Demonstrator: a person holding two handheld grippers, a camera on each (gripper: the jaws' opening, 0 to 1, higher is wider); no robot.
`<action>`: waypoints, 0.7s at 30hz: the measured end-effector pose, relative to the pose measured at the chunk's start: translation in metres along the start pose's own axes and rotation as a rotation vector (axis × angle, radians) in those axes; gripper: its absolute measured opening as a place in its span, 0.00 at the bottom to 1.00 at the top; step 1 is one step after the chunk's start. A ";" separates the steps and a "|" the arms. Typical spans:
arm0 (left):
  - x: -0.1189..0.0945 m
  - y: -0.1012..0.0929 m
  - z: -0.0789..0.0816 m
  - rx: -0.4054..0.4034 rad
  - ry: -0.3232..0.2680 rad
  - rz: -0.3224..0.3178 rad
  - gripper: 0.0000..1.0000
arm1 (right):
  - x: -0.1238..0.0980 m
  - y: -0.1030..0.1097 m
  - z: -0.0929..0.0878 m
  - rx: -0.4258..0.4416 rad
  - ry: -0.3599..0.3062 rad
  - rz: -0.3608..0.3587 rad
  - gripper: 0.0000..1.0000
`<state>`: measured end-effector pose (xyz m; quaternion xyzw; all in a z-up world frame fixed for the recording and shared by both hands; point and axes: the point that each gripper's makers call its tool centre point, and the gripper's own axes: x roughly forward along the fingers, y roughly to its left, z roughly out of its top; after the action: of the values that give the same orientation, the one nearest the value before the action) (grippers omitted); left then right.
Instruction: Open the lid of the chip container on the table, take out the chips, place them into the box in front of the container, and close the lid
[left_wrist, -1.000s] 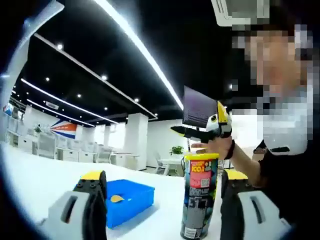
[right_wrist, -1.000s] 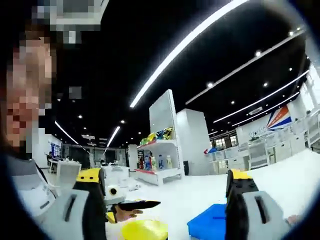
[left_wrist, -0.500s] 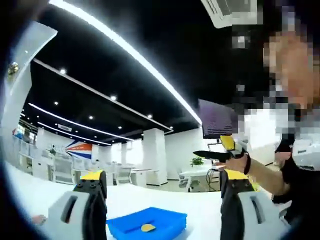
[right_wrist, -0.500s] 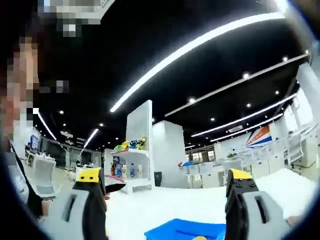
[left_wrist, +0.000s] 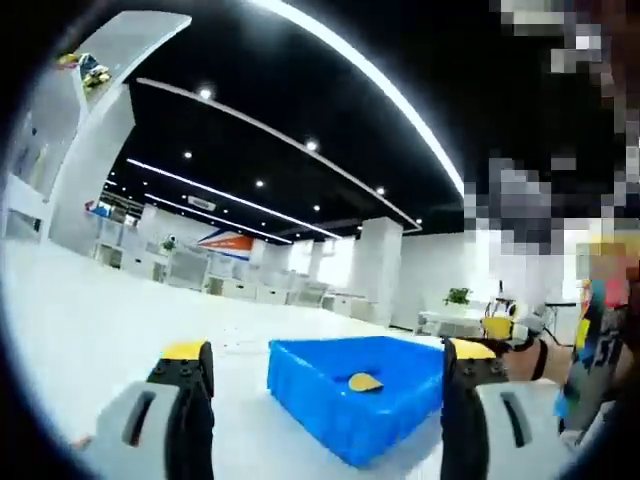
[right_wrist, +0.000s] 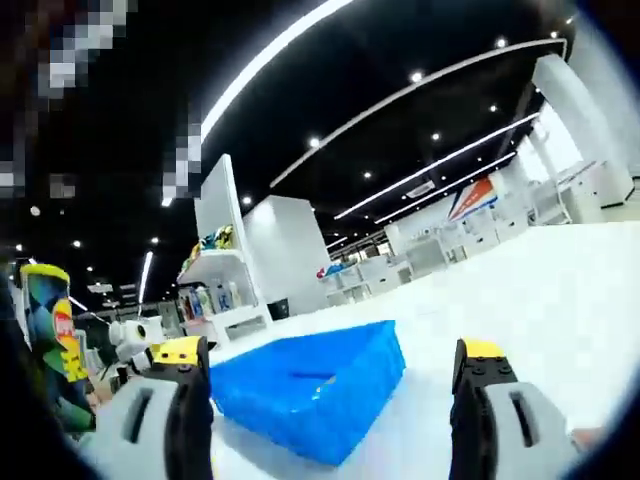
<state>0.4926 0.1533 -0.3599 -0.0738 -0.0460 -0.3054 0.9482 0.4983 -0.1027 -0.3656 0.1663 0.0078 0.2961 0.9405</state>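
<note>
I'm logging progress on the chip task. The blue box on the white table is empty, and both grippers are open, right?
Not quite: the blue box isn't empty. The left gripper view shows one yellow chip lying inside it. The rest holds: it sits on the white table, and the left gripper and right gripper are open.

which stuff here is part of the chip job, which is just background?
Job:
- blue box, on the white table
- chip inside the box
- chip container, upright at the view's edge
- left claw and right claw, both open and empty

Background:
- display shelf with products
- potted plant
</note>
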 end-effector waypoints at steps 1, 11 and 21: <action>0.002 -0.001 -0.012 0.024 0.051 -0.004 0.95 | 0.002 0.003 0.003 -0.029 -0.028 0.023 0.97; 0.008 -0.009 -0.026 0.049 0.116 -0.021 0.95 | 0.011 0.022 -0.034 -0.192 0.108 0.055 0.97; 0.014 0.007 -0.040 0.040 0.197 -0.027 0.82 | 0.016 0.038 -0.040 -0.171 0.127 0.093 0.95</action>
<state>0.5097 0.1446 -0.3979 -0.0241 0.0404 -0.3229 0.9453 0.4853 -0.0523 -0.3900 0.0666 0.0345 0.3488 0.9342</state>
